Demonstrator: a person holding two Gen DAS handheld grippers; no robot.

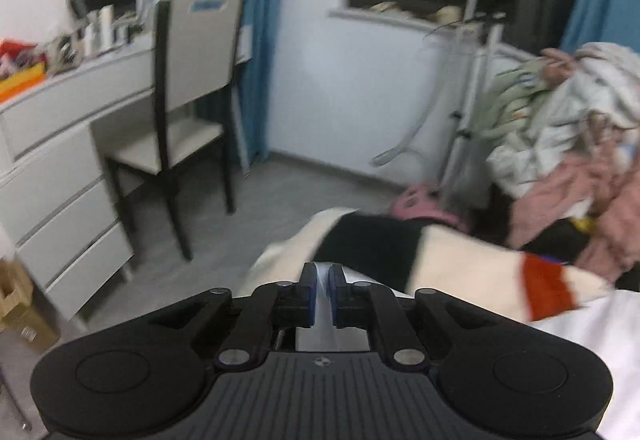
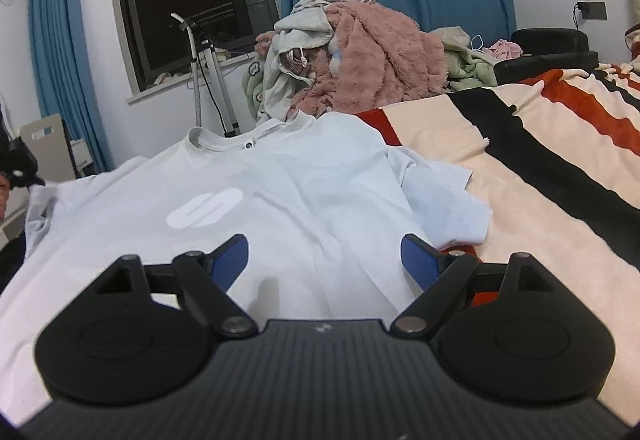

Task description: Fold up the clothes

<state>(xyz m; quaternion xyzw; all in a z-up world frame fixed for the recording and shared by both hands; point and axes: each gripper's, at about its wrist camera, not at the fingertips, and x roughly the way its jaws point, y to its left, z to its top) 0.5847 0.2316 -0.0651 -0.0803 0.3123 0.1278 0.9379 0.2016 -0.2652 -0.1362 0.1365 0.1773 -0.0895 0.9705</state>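
- Two claws, two different states: the left claw has its blue pads pinched onto a thin fold of the white T-shirt, while the right claw hangs wide apart above the shirt's lower half, holding nothing.
- That shirt lies spread, collar away from the right claw, on the striped blanket of the bed, one sleeve crumpled under at the blanket side.
- Risk, as I judge it: the left grip has only a sliver of cloth between the pads, so a quick pull could let it slip out and the fold would fall short.
- With nothing pinning the cloth, the whole shirt might drag sideways and the crumpled sleeve could get folded in.
- Only the right wrist view shows the shirt's full lay, its pale logo and the heap of laundry behind.
- Only the left wrist view shows the pinch itself, plus a chair and a counter with drawers.
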